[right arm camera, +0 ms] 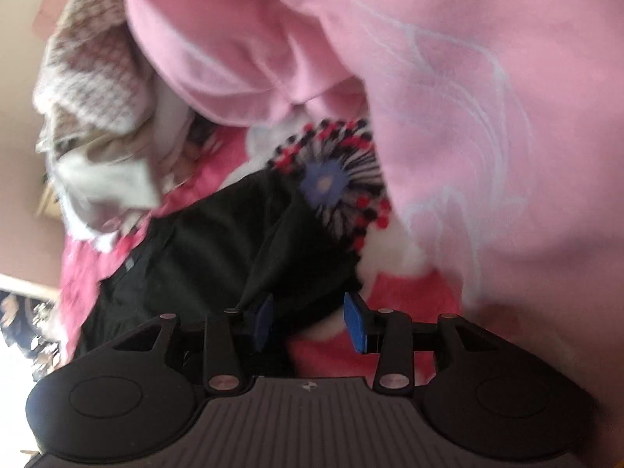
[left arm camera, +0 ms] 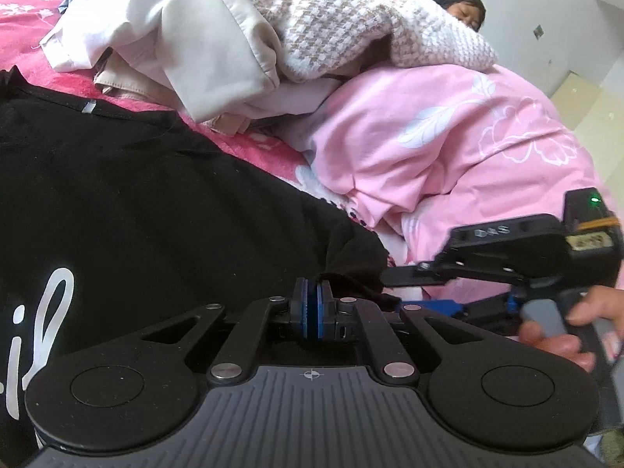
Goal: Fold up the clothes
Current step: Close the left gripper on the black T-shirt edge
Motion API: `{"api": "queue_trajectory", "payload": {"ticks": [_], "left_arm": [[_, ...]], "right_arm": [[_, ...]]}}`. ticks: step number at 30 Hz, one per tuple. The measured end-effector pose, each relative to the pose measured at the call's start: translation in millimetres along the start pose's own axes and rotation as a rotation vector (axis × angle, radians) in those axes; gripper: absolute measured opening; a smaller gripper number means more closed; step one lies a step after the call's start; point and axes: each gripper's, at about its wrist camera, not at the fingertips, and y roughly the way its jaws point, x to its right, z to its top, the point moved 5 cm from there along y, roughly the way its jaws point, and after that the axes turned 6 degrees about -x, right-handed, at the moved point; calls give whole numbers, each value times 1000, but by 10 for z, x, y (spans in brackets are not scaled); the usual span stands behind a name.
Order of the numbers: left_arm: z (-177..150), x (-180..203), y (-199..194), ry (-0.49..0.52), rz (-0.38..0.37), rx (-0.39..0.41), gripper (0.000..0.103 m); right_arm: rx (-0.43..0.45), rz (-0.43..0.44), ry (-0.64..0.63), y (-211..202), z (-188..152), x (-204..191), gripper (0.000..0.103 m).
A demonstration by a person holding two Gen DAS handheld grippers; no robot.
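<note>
My left fingers (left arm camera: 312, 300) are clenched on the black shirt (left arm camera: 136, 195) hem, pinning it to the bed (right arm camera: 409, 292), while my right fingers (right arm camera: 312, 321) stand released over its edge to regrasp.

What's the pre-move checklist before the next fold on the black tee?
1. left gripper pinching the black T-shirt edge: ok, pads shut on fabric.
2. right gripper free of cloth: ok, jaws apart, nothing between them.
3. Right gripper near the shirt: ok, beside the pinched corner.
4. Shirt lying flat: cannot tell, only part shows.
5. Clothes pile off the shirt: ok, apart.
6. pink quilt clear of shirt: cannot tell.
</note>
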Motion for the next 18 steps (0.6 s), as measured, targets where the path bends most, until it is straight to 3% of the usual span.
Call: {"api": "queue_trajectory", "payload": {"ticks": [7,18], "left_arm": [[-8,42,19,29,-3,-3,2],[-26,23,25,50,13,-5,2]], "right_arm": [[10,-51,2,109,-15,73,41],[95,-107,-44,46,-20,89,42]]}}
